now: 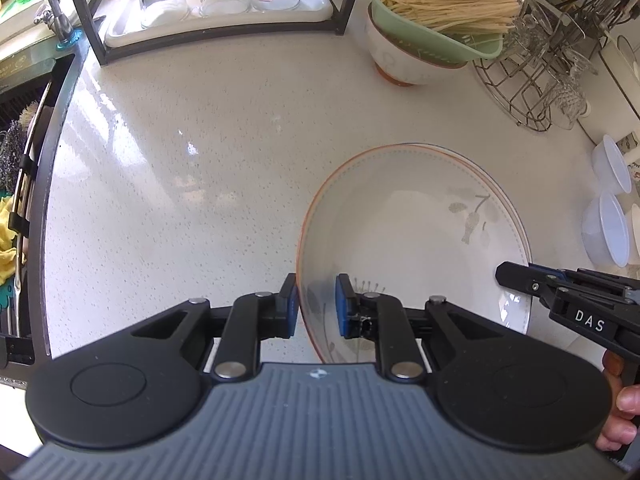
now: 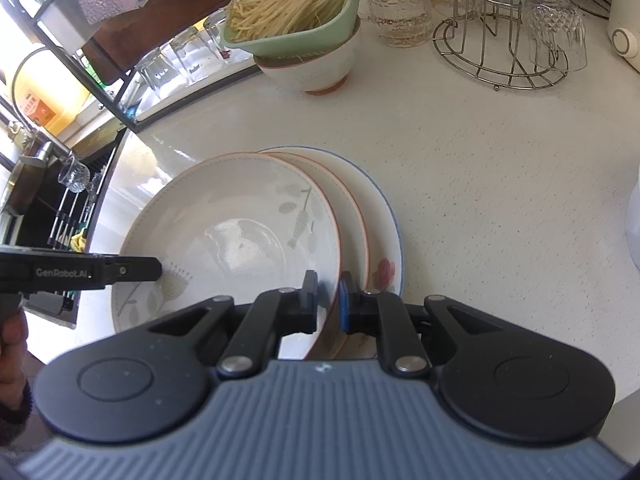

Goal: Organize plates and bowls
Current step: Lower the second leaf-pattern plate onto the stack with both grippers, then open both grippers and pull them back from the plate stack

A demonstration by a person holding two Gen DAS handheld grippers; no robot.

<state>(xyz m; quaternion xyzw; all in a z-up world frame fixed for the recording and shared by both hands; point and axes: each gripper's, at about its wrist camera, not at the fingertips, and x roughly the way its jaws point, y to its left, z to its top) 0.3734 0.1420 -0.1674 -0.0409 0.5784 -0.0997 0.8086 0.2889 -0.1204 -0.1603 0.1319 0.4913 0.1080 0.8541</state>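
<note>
A white deep plate with an orange rim and a leaf print (image 1: 404, 236) (image 2: 236, 224) is on top of a stack. Under it lie a second orange-rimmed plate (image 2: 352, 216) and a blue-rimmed plate with a red flower (image 2: 386, 240). My left gripper (image 1: 317, 304) is shut on the top plate's left rim. My right gripper (image 2: 328, 300) is shut on its right rim. Each gripper shows in the other's view: the right gripper (image 1: 560, 292), the left gripper (image 2: 100, 272).
A white bowl (image 1: 400, 60) with a green colander of noodles (image 1: 436, 8) stands at the back. A wire glass rack (image 2: 504, 52) is at the back right, a tray of glasses (image 1: 216, 4) at the back left, a sink (image 1: 20, 184) at the left, white plastic bowls (image 1: 608, 208) at the right.
</note>
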